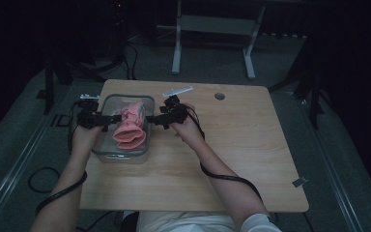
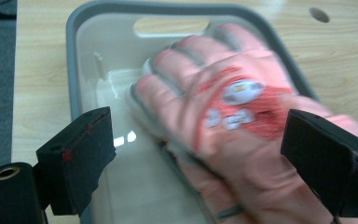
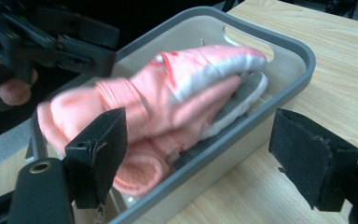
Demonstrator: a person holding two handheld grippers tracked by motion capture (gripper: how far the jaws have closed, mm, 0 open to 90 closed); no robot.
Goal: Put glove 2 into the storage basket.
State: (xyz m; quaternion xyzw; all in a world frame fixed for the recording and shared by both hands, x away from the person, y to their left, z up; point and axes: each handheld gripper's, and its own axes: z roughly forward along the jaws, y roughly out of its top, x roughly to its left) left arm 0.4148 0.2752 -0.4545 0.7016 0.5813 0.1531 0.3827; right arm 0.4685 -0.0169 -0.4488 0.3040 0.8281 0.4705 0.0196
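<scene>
just two pink gloves (image 1: pixel 129 126) – one bin (image 1: pixel 107 155)

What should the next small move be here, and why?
Probably draw both grippers up and away from the grey bin. The pink gloves already lie inside it, and the left gripper and right gripper stand open at either side with nothing between their jaws, so the placing looks finished, though one cuff pokes over the rim.

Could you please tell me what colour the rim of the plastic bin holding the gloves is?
Grey, on the translucent plastic bin's rim; clearest in the right gripper view.
</scene>
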